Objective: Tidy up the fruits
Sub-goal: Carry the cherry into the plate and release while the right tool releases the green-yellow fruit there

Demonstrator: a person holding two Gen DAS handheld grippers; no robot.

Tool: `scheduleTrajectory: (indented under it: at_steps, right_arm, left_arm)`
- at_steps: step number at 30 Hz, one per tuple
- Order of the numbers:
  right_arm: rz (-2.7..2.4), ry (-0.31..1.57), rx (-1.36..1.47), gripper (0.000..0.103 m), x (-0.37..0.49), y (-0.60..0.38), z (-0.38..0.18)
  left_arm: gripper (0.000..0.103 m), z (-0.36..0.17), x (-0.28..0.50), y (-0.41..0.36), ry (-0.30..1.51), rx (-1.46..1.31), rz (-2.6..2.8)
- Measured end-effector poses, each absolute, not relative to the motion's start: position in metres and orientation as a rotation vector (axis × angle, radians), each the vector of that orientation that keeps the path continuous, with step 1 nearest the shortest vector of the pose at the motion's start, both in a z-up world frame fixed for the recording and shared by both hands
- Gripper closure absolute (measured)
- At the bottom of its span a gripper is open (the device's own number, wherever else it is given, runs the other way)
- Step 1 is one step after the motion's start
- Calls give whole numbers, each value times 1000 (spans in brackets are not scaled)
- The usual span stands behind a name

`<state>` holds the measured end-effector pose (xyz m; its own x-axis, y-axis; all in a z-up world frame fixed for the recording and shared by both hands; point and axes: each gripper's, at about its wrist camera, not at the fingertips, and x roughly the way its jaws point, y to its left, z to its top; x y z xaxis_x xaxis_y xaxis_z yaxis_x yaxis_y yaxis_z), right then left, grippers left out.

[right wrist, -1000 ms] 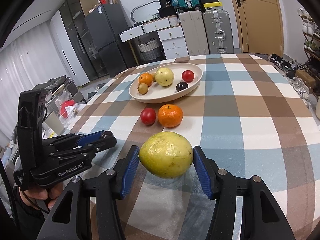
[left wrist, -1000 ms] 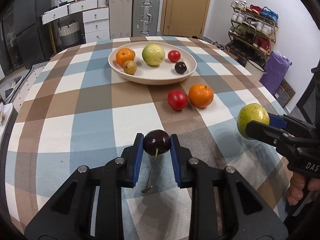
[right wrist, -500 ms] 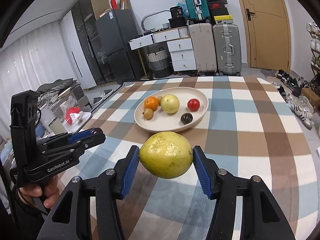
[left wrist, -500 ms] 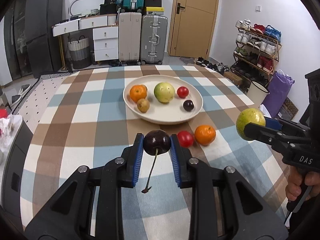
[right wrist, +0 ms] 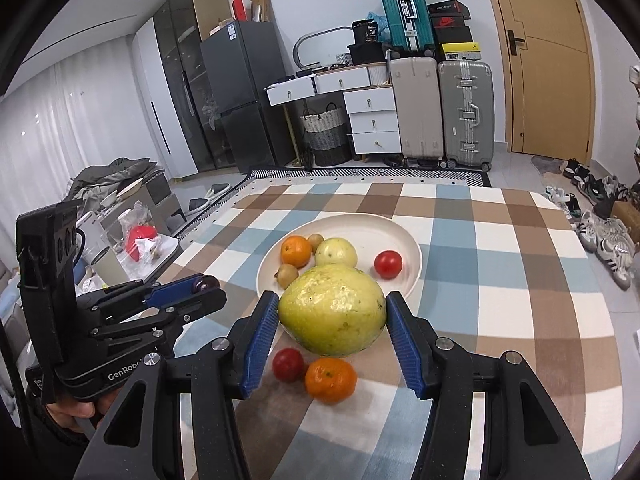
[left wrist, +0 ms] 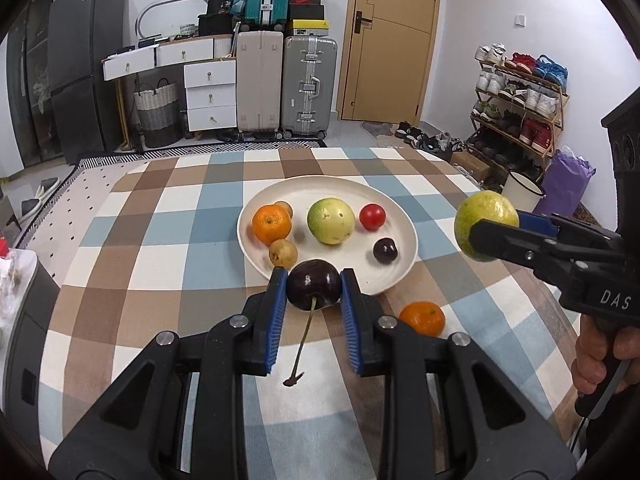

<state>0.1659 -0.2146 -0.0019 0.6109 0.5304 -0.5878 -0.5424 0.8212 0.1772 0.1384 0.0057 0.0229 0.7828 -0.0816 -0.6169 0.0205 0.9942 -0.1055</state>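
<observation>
Tongs [left wrist: 313, 286] over checked tablecloth [left wrist: 168, 248], bedrm.

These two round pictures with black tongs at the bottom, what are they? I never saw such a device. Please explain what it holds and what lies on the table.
No robot here: a person holds a handheld gripper in each hand, and a fisheye camera on each looks along its fingers. In the left view, the left gripper is shut on a dark, stemmed cherry. In the right view, the right gripper clamps a large yellow-green guava. On the checked tablecloth stands a cream round plate holding fruit; a small orange mandarin and a red tomato lie on the cloth in front of the plate.
</observation>
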Motion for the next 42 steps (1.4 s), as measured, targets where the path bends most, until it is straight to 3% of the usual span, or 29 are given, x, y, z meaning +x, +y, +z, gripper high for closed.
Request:
scheduleTrajectory:
  at_steps: [15, 26, 42]
  right_arm:
    - [632, 714, -1, 48, 230, -205, -21]
    - [672, 801, -31, 48, 248, -181, -61]
    - [678, 741, -97, 47, 249, -166, -66]
  left_arm:
    - [79, -1, 215, 12, 690, -100, -36]
    - [79, -25, 225, 14, 727, -99, -27]
    - [79, -30, 222, 14, 736, -87, -12]
